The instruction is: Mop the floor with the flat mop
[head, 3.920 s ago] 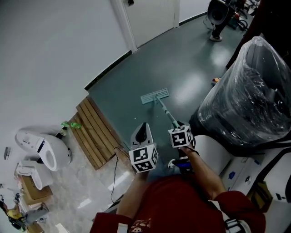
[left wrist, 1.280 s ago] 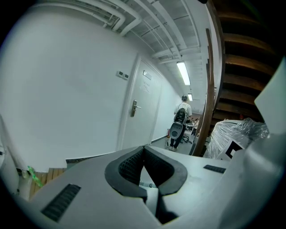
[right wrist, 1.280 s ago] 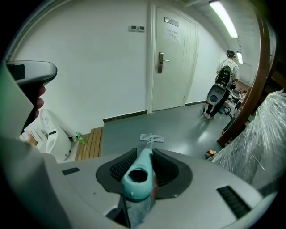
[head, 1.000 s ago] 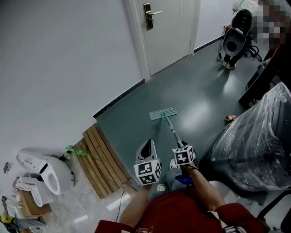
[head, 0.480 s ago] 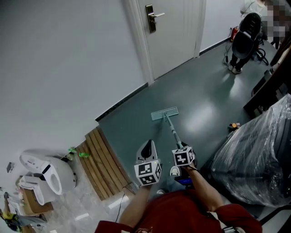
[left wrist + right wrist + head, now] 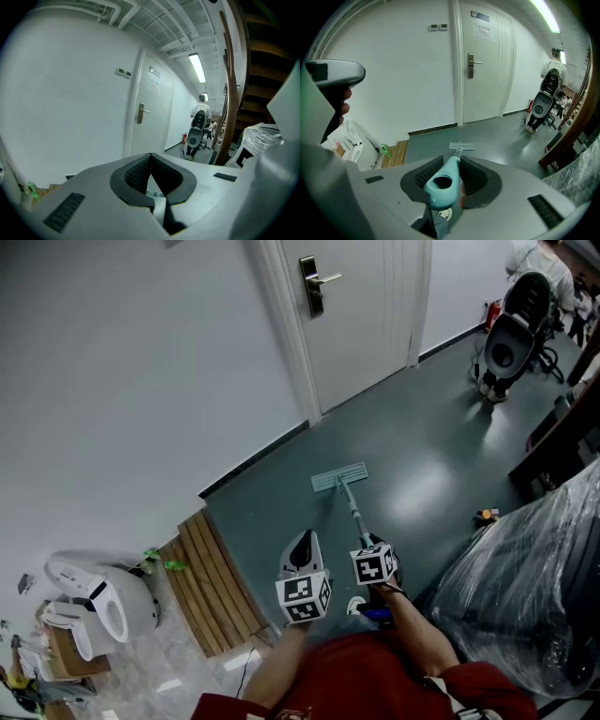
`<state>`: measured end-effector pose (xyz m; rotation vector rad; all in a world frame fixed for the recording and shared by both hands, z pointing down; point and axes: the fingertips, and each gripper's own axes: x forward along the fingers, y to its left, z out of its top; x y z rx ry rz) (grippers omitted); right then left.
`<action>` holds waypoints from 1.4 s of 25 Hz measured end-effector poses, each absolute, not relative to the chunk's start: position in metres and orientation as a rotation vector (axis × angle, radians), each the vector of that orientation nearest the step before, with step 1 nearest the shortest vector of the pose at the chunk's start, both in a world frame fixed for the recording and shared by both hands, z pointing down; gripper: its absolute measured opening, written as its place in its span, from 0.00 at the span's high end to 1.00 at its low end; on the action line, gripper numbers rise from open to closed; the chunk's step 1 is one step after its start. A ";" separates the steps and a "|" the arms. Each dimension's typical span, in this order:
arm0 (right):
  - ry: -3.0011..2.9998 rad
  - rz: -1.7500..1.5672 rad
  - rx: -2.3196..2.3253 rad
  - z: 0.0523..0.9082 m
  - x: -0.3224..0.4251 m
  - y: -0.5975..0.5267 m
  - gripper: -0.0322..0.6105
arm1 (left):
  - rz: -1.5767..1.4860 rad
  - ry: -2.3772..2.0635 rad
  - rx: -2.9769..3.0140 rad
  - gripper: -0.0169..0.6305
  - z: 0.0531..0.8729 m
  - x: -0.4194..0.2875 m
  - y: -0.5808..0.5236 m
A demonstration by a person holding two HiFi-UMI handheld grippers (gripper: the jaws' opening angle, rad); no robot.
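The flat mop's pale teal head (image 6: 338,477) lies on the dark green floor, its thin handle (image 6: 354,512) running back toward me. My right gripper (image 6: 373,559) is shut on the teal end of the mop handle (image 6: 443,182); the mop head (image 6: 461,146) shows small beyond the jaws in the right gripper view. My left gripper (image 6: 301,549) is held up beside it on the left, jaws shut with their tips touching (image 6: 150,157) and nothing between them.
A white door (image 6: 361,306) and white wall stand ahead. Wooden slats (image 6: 206,579) and a white appliance (image 6: 98,606) lie to the left. A plastic-wrapped bin (image 6: 530,577) is close on my right. A scooter-like machine (image 6: 506,343) and a person (image 6: 200,108) are far right.
The head view has tilted up, showing more of the door. The mop head sits a little farther along the floor toward the door. Both grippers keep their hold and spacing.
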<state>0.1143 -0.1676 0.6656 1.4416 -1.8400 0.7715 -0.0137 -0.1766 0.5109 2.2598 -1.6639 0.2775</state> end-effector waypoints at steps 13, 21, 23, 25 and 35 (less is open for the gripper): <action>-1.842 0.775 1.419 0.673 0.128 -0.243 0.76 | 0.267 -1.672 2.244 0.95 0.513 -0.002 -0.256; -1.810 0.789 1.443 0.674 0.124 -0.293 0.76 | 0.255 -1.627 2.260 0.95 0.521 -0.011 -0.315; -1.805 0.784 1.449 0.672 0.119 -0.309 0.76 | 0.252 -1.618 2.265 0.95 0.520 -0.016 -0.329; -1.796 0.783 1.447 0.673 0.112 -0.322 0.76 | 0.248 -1.613 2.262 0.95 0.520 -0.023 -0.342; -1.752 0.779 1.454 0.674 0.073 -0.382 0.76 | 0.235 -1.605 2.233 0.95 0.524 -0.072 -0.404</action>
